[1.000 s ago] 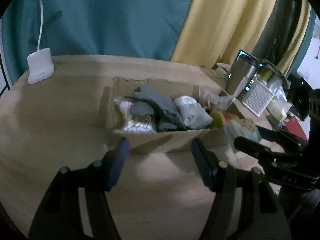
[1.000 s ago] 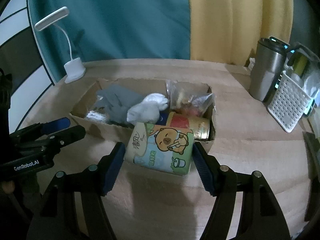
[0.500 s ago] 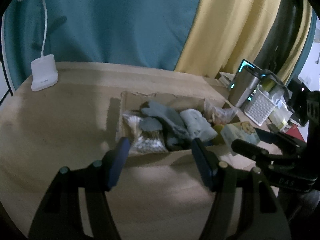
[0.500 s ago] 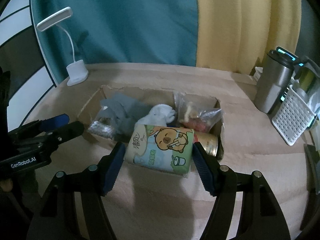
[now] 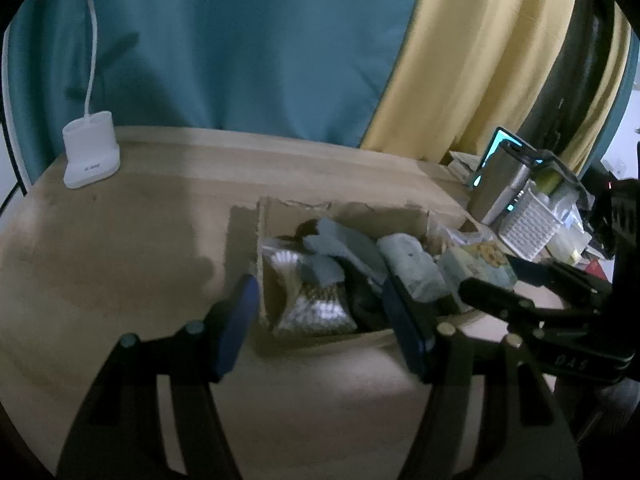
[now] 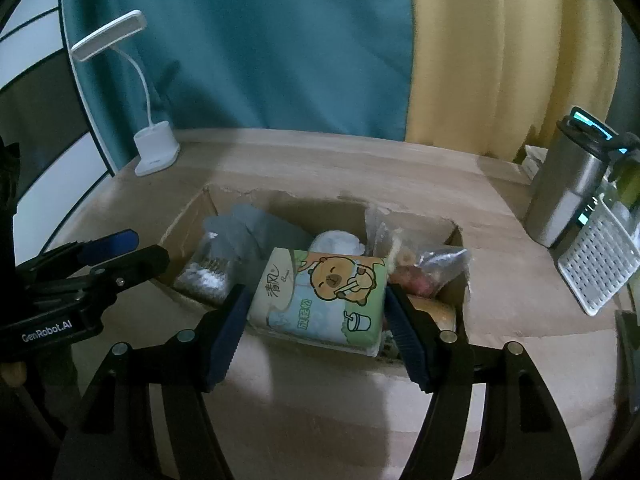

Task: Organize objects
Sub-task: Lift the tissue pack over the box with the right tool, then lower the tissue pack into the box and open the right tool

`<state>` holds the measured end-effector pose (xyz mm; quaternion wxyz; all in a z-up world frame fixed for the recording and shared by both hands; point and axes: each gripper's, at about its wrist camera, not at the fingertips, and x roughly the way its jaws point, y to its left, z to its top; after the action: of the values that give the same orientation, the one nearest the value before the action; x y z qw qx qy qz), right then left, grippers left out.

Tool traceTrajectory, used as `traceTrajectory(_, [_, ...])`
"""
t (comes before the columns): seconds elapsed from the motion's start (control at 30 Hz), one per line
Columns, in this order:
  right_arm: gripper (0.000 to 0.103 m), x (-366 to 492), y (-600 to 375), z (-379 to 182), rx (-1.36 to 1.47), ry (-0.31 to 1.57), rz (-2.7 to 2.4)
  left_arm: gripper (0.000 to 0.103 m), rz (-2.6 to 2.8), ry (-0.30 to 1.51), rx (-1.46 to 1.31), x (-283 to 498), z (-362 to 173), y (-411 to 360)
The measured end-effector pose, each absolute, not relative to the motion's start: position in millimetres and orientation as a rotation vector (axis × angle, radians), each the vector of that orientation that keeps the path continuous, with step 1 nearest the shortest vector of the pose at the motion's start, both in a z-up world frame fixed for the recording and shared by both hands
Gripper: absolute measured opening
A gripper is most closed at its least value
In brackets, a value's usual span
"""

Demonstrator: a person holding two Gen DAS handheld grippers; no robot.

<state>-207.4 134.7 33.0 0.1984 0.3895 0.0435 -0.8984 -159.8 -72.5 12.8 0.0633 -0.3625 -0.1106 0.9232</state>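
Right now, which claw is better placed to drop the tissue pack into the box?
Right. The right claw is shut on the tissue pack, held at the cardboard box's near edge. The left claw is open and holds nothing, by the box's other end.

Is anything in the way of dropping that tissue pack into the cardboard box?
The right gripper holds the tissue pack over the near edge of the cardboard box. The box is already crowded: a white cloth, a snack bag and a can lie right below and behind it. Nothing else blocks it.
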Motion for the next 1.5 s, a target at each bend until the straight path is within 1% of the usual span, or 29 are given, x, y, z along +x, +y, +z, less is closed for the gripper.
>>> traceTrajectory(1.5, [0.072,-277.9,105.8,0.6,1.173,0.109,-2.422,0.066,2.785,-0.358,-1.194,-217.6,-9.4,-91.8])
